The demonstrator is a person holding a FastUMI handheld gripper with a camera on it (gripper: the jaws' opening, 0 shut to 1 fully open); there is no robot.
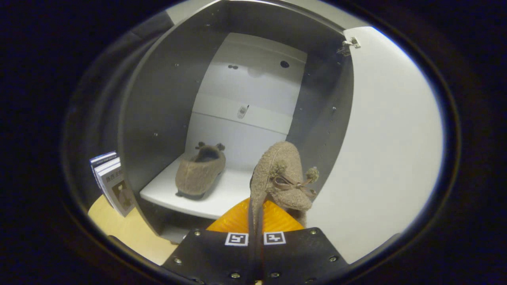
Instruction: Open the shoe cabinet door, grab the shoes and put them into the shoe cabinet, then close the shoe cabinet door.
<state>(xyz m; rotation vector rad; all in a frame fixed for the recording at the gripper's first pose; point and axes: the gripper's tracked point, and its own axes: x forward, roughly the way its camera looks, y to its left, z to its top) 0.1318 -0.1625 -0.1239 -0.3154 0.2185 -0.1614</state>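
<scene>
My gripper is shut on the rim of a fuzzy brown shoe with a small bow and pom-poms, which hangs upright just ahead of the fingers. A matching brown shoe lies on the white shelf inside the open shoe cabinet, to the left of and beyond the held one. The white cabinet door stands swung open on the right, with its hinge at the top. The held shoe hangs in front of the shelf's right part.
Several books lean against the cabinet's left outer wall on a light wooden surface. The cabinet's grey side walls and white back panel bound the compartment. Room remains on the shelf right of the lying shoe.
</scene>
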